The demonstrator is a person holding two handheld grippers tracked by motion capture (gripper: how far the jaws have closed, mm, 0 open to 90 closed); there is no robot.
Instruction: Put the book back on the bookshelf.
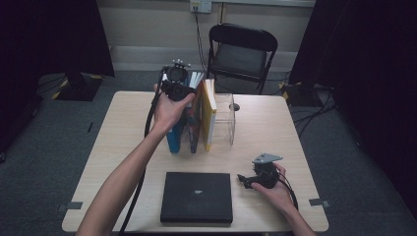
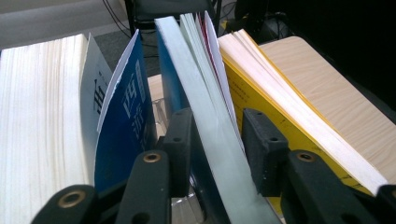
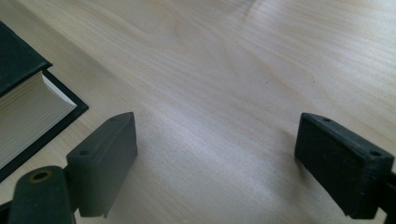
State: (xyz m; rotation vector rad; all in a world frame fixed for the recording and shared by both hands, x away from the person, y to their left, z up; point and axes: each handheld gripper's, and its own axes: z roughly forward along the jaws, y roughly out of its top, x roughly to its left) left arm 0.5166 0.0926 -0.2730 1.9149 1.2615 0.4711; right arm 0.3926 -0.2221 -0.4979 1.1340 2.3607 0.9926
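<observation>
Left claw (image 2: 215, 140) pinches the middle book (image 2: 205, 116) in the row; lifting it out remains. Right claw (image 3: 215, 158) rests spread beside the black book (image 3: 23, 107).

left arm: stretched forward over the table, gripper (image 1: 178, 87) held at the far side, pointed down | left jaws: drawn close, pads pressed on what is held between them | right gripper (image 1: 256, 178): held low near the front edge, jaws spread wide, nothing gripped
</observation>
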